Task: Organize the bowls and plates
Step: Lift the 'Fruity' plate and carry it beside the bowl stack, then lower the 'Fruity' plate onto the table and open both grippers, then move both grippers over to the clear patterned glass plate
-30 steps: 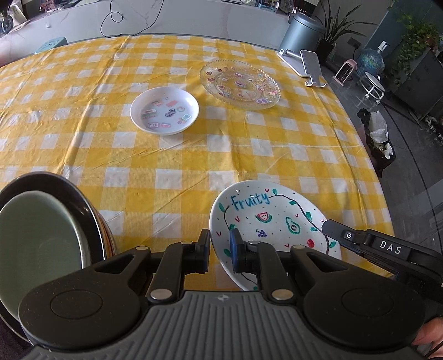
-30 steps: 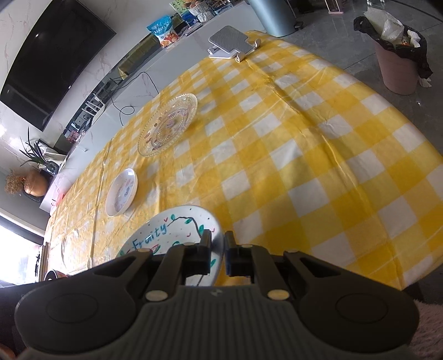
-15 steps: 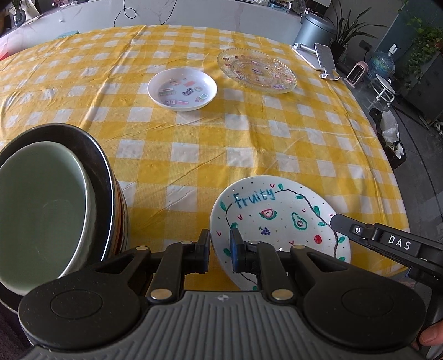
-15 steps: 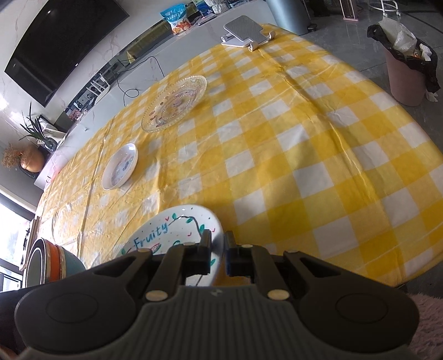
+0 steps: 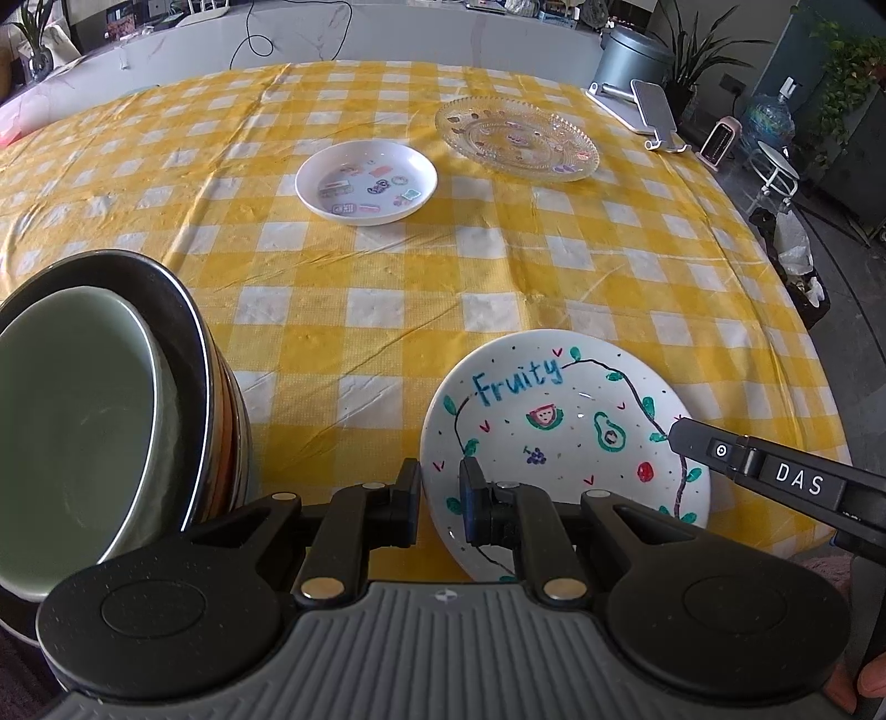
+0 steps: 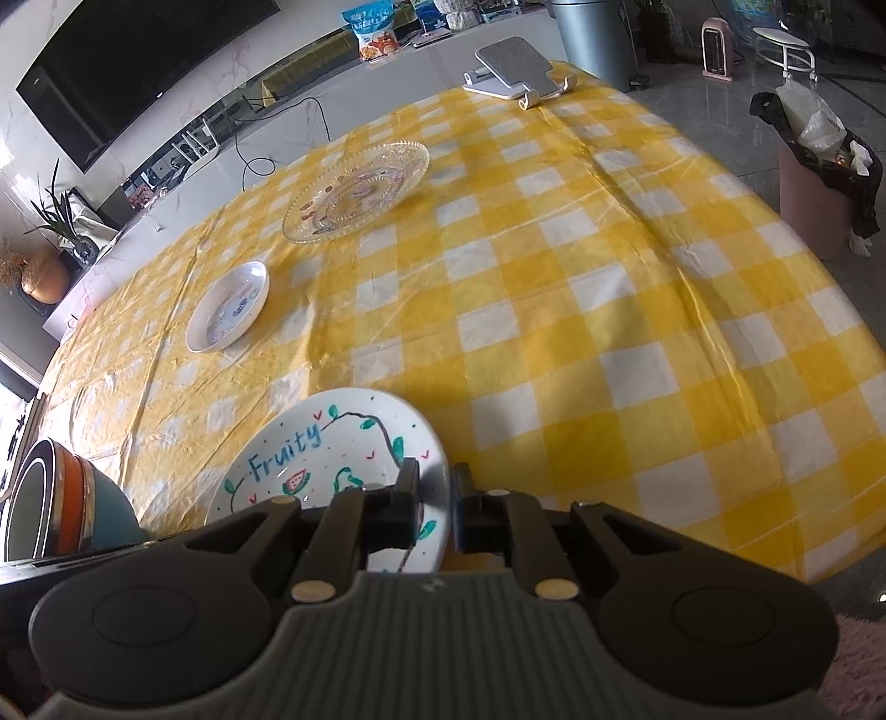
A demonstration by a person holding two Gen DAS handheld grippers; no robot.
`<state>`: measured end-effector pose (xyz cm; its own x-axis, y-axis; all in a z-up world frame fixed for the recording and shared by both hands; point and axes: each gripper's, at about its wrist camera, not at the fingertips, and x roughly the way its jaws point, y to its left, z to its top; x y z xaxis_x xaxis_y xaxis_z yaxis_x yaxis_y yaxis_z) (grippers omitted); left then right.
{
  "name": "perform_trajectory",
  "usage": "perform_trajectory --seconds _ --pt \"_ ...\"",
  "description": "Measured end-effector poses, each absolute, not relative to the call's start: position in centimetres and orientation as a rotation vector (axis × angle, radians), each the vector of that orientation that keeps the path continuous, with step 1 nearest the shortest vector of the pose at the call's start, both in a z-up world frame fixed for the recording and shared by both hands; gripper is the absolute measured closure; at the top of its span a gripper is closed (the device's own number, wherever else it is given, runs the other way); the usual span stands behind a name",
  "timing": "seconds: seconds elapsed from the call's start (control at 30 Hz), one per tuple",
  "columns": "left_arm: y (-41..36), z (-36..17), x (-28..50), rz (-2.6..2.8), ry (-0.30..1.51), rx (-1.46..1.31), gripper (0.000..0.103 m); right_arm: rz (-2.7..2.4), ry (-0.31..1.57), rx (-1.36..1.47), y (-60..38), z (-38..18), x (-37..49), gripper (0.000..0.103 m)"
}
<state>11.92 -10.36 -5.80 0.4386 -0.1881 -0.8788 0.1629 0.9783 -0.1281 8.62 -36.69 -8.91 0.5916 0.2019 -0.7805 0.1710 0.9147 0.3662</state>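
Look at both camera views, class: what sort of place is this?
Probably a home living or dining room: a table under a yellow checked tablecloth, a large wall television, and a potted plant by the wall.

Tablecloth: you see a yellow-and-white checked cloth [image 5: 443, 266] covering the table.
Stand: a grey tablet stand [image 6: 518, 72] sits at your far right corner.
Bin: a lined waste bin [image 6: 817, 183] stands on the floor, right.
Television: a dark screen [image 6: 127, 66] hangs far left.

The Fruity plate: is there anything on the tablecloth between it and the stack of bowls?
Nothing visible. Between the Fruity plate and the stack of bowls lies only bare checked tablecloth. The sticker dish and the glass plate sit farther back.
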Motion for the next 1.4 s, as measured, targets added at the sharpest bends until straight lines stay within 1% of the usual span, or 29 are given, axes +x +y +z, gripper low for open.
perform_trajectory --seconds 0.27,0.5,0.57,0.6,0.63,0.67,0.73,0.8,0.87,1.0,1.07,1.23,1.4 --pt "-11.0 -6.2 11.8 -0.216 1.073 0.031 0.086 0.003 0.960 0.371 -35.7 -9.2 9.0 0.088" --pt "-11.0 -6.1 11.9 -0.219 1.077 0.018 0.086 -0.008 0.956 0.340 -35.2 -9.0 8.9 0.087" --pt "-11.0 -5.9 11.8 -0.224 1.067 0.018 0.081 -0.015 0.934 0.332 -35.1 -8.7 8.8 0.083" --pt "-11.1 -5.7 11.8 -0.229 1.058 0.019 0.075 -0.018 0.920 0.332 -35.1 -8.6 8.6 0.083" --pt "-11.2 -5.3 11.7 -0.235 1.051 0.019 0.070 -0.018 0.903 0.338 -35.1 -8.4 8.4 0.079" --pt "-11.3 -5.0 11.6 -0.244 1.043 0.021 0.067 -0.015 0.888 0.348 -35.3 -8.2 8.3 0.071" --pt "-11.5 -4.2 11.5 -0.266 1.027 0.027 0.056 -0.013 0.864 0.370 -35.5 -8.0 8.2 0.061" --pt "-11.7 -3.4 11.6 -0.282 1.018 0.035 0.052 -0.019 0.846 0.392 -35.9 -7.8 8.2 0.058" --pt "-11.9 -2.8 12.0 -0.302 1.023 0.046 0.051 -0.023 0.821 0.421 -36.3 -7.5 8.3 0.055" --pt "-11.9 -1.7 13.1 -0.340 1.041 0.072 0.046 -0.029 0.776 0.469 -37.1 -7.3 8.9 0.054" --pt "-12.0 -1.2 13.8 -0.353 1.044 0.104 0.045 -0.041 0.766 0.473 -37.4 -7.3 9.7 0.050" --pt "-11.9 0.4 16.1 -0.351 1.016 0.212 0.045 -0.048 0.722 0.463 -37.9 -7.1 12.0 0.050" --pt "-11.1 2.4 19.4 -0.343 1.011 0.207 0.045 -0.046 0.676 0.471 -38.7 -6.9 14.5 0.050"
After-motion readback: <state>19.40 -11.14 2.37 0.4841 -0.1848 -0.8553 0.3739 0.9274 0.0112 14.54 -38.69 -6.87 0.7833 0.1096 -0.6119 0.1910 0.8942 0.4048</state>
